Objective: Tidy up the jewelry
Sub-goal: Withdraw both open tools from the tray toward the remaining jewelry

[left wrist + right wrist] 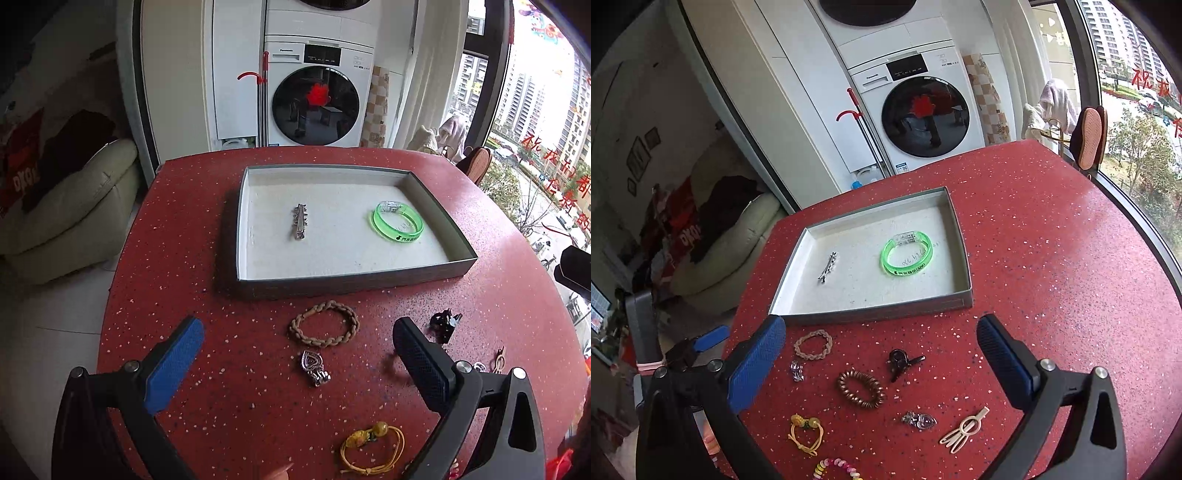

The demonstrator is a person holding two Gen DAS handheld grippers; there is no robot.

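Observation:
A shallow grey tray (354,281) (879,314) with a white floor sits on the red speckled table. In it lie a silver hair clip (300,222) (827,272) and a green bangle (397,221) (905,252). In front of the tray lie a braided tan bracelet (324,328) (812,344), a silver heart pendant (314,367) (797,370), a black claw clip (444,325) (902,362), a brown coil hair tie (860,388), a yellow cord bracelet (371,445) (806,432), a silver brooch (919,420) and a beige clip (964,430). My left gripper (299,345) and right gripper (882,345) both stand open and hold nothing, above the loose pieces.
The table's left edge (122,266) drops to a tiled floor and a cream sofa (70,214). A washing machine (316,92) stands behind the table, a window (546,110) to the right. A multicoloured bead bracelet (836,469) lies at the near edge. The other gripper's blue pad (711,338) shows at left.

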